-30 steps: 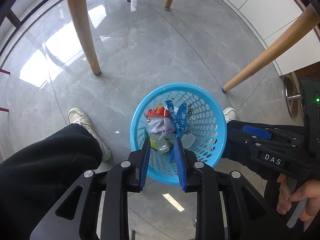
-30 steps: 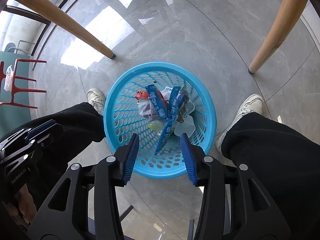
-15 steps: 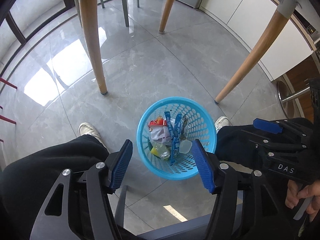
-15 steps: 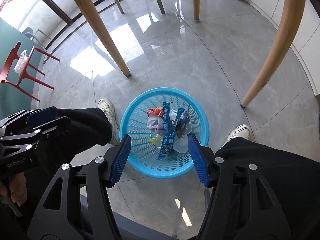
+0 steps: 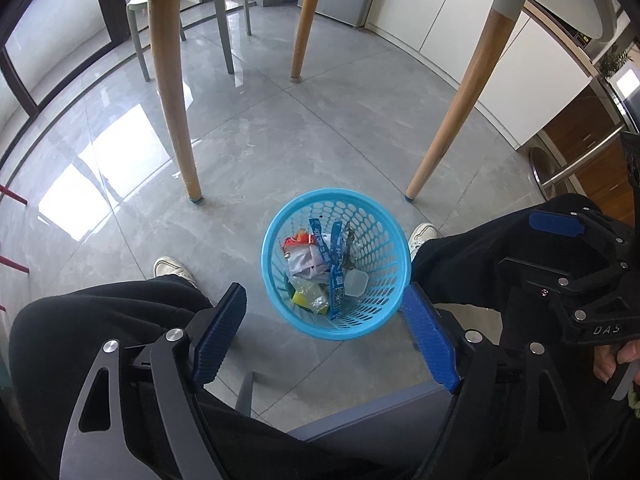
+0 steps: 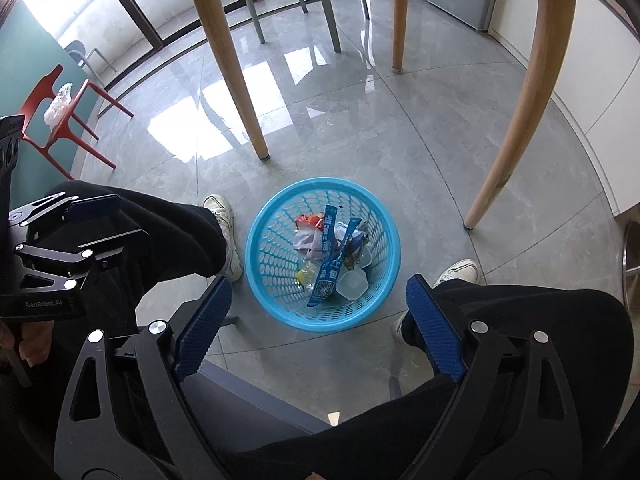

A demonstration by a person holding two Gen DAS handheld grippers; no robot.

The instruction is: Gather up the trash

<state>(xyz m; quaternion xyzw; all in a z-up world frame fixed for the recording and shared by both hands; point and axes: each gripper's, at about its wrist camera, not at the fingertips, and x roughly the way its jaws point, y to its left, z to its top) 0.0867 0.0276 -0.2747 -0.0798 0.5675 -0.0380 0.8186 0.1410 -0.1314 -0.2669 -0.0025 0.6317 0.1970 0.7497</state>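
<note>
Both views look steeply down at a grey tiled floor (image 5: 328, 120).

Blue perforated basket (image 5: 276, 240) stands on the floor between the person's two white shoes, seen at centre in both views. Inside it: two blue printed strips (image 5: 337, 280) lying crossed, a crumpled white wrapper (image 5: 304, 262), a red-orange packet (image 5: 298, 240) at the 11 o'clock side of the heap, a yellow-green bit (image 5: 300, 298) near 7 o'clock, and a small clear plastic cup (image 5: 355, 283) toward 4 o'clock. All trash lies within the rim.

Left tool (image 5: 324, 340): jaws wide apart and opening; nothing between the blue ribbed pads (image 5: 222, 336), which touch nothing. The basket shows in the gap, well below the pads.

Right tool (image 6: 318, 330): jaws likewise wide and opening, pads (image 6: 434, 328) bare, nothing held. The basket again appears in the gap, well below.

Black trouser legs (image 6: 160, 236) flank the basket at 9 and 3 o'clock. Three wooden legs (image 5: 172, 92) stand beyond the basket, toward 12 o'clock. A red chair (image 6: 64, 120) sits at 10 o'clock in the right wrist view.
</note>
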